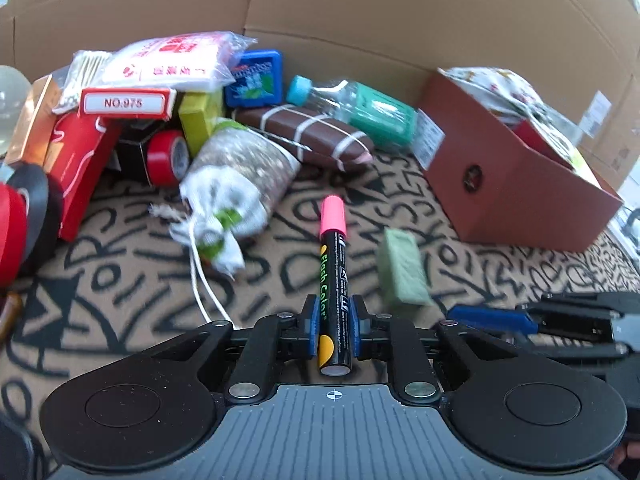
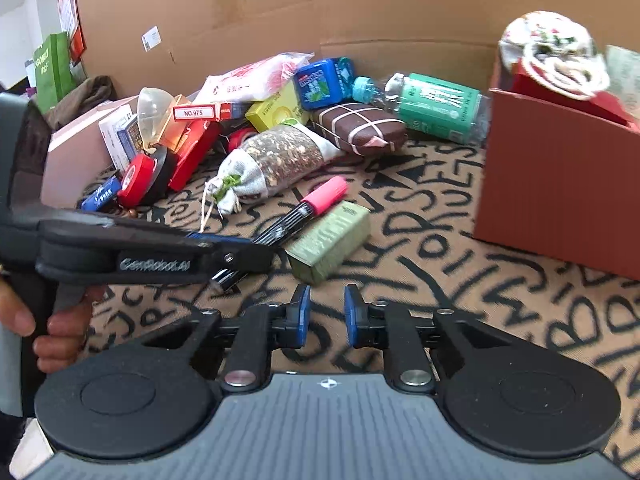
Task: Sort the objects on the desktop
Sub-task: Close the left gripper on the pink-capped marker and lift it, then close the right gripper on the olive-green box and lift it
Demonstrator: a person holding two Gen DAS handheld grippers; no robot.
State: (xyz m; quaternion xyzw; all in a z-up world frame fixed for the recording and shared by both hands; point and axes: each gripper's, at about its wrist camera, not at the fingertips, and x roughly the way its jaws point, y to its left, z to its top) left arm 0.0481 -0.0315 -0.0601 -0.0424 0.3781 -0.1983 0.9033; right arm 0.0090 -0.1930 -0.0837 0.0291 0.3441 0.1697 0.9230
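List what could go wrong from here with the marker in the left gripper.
1. The left gripper grips the marker near its tail end, so the long pink-capped front could pivot or slip out when swung.
2. The green block lies right beside the marker; a sideways move could knock it.
3. The red box is already piled high, so a dropped marker might roll off.

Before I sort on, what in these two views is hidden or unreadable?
- Red box contents: right wrist view, its wall hides all below the floral pouch.
- Marker barrel print: right wrist view, blurred, partly behind the left gripper.
- Green block label: left wrist view, blurred.
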